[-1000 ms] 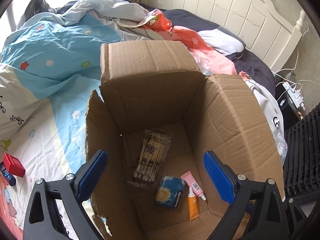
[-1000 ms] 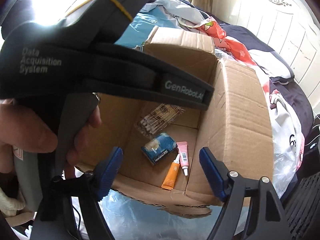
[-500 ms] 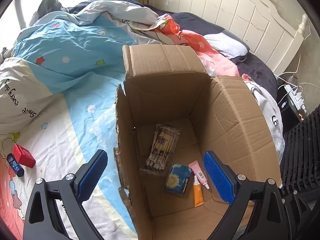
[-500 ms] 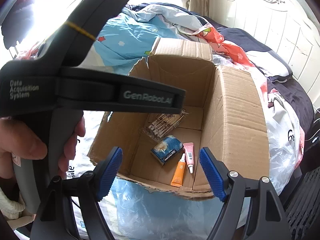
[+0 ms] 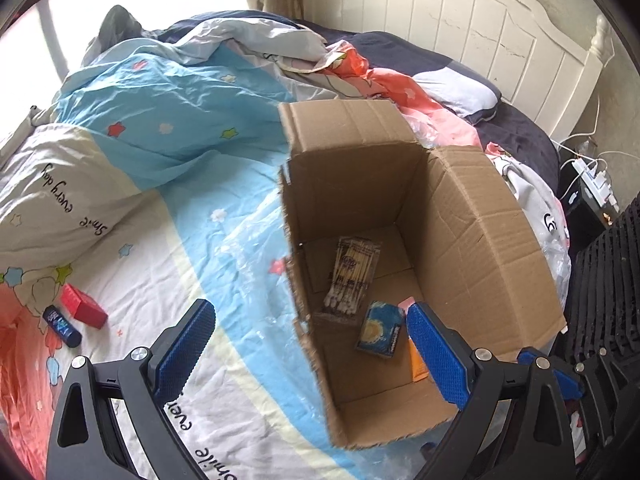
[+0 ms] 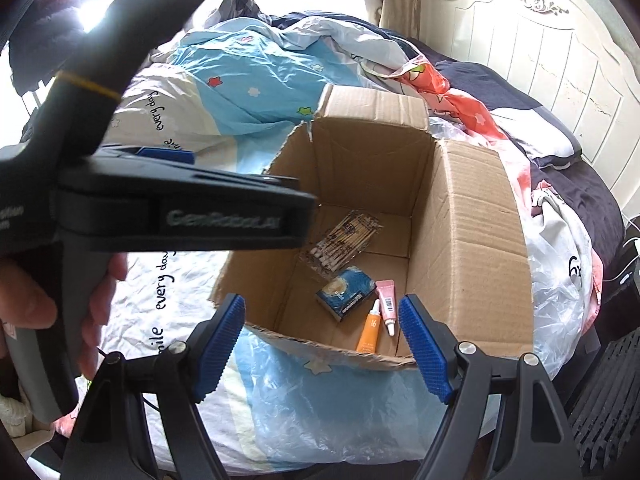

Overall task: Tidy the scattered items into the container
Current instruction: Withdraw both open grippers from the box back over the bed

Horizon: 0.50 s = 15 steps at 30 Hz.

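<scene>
Above the bed, over the box: both claws hang with nothing in them.
Left claw (image 5: pixel 308 350): its jaws stand wide apart and hold nothing; the box wall rises between them.
Right claw (image 6: pixel 320 350): its jaws also stand wide and empty, with the near rim of the box just past the fingertips.
What has changed: a second ago the left claw looked straight down into the cardboard box (image 5: pixel 472 216); now it has drawn back, up and toward the left, so much more bed sheet (image 5: pixel 168 240) shows in front of it. The right claw has pulled back a little too.
Already in the box: a pack of cotton swabs (image 6: pixel 342 240), a small blue box (image 6: pixel 346 292), an orange tube (image 6: pixel 370 330) and a pink tube (image 6: pixel 387 300) lie on the bottom, ahead of the right claw.
Still outside: a red box (image 5: pixel 84 306) and a dark blue tube (image 5: pixel 62 326) lie touching on the sheet, far to the left of the left claw.
Meaning for the task: I judge the last drop is finished and the left claw is free to go for these two things.
Hand (image 6: pixel 36 312): it holds the handle of the left claw, seen in the right view.
</scene>
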### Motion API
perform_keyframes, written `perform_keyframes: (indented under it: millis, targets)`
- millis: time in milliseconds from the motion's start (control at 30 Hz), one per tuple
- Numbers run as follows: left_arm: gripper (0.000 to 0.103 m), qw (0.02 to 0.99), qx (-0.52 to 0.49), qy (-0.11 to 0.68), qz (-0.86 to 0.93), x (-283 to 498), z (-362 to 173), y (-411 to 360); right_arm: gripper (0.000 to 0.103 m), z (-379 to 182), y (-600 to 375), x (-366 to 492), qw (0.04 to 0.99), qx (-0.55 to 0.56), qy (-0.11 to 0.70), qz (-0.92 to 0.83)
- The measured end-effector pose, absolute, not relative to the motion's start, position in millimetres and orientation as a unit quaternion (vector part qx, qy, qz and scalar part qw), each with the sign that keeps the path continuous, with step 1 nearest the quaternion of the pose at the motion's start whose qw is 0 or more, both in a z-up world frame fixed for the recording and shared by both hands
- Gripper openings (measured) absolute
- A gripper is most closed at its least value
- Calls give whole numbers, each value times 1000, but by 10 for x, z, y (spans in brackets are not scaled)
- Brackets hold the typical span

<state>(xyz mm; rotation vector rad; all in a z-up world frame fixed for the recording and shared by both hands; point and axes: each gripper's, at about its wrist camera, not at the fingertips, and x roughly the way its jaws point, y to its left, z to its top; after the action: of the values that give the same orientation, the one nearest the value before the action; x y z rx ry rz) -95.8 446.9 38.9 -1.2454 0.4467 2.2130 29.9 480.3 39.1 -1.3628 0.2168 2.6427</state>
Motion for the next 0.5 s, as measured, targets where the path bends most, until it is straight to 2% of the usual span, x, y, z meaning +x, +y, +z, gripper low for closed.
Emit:
perform_keyframes:
  millis: [500]
  targets:
    - [99,234,-479,141,834,-790,485,3584,76,530,4331,341,63,-451,46,889]
